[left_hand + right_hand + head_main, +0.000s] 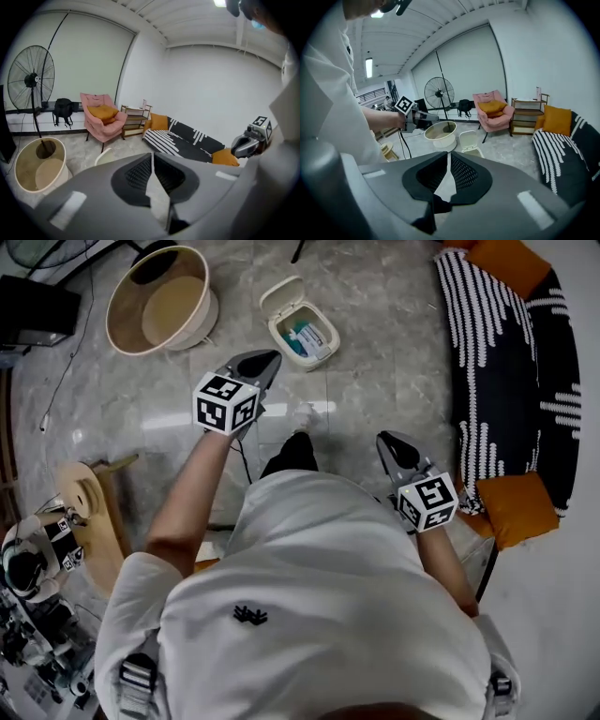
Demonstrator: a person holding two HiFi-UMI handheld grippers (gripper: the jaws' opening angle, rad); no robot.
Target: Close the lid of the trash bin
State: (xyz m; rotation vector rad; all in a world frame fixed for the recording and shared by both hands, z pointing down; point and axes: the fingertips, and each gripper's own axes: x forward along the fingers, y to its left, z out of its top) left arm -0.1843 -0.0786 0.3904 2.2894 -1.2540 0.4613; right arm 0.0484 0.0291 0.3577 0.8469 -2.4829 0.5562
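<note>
We hold the left gripper (265, 359) just short of the white trash bin (306, 363) on the floor, its lid (279, 294) open, and the right gripper (386, 441) farther back, both with jaws together, empty.

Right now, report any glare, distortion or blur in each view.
Head view: bright glare streaks on the glossy floor near the trash bin, otherwise sharp. Left gripper view: fisheye bending, black corners, ceiling light blown out. Right gripper view: same fisheye bending, ceiling lamp glaring.

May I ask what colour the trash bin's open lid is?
The hinged lid is cream-white, best in head view.
</note>
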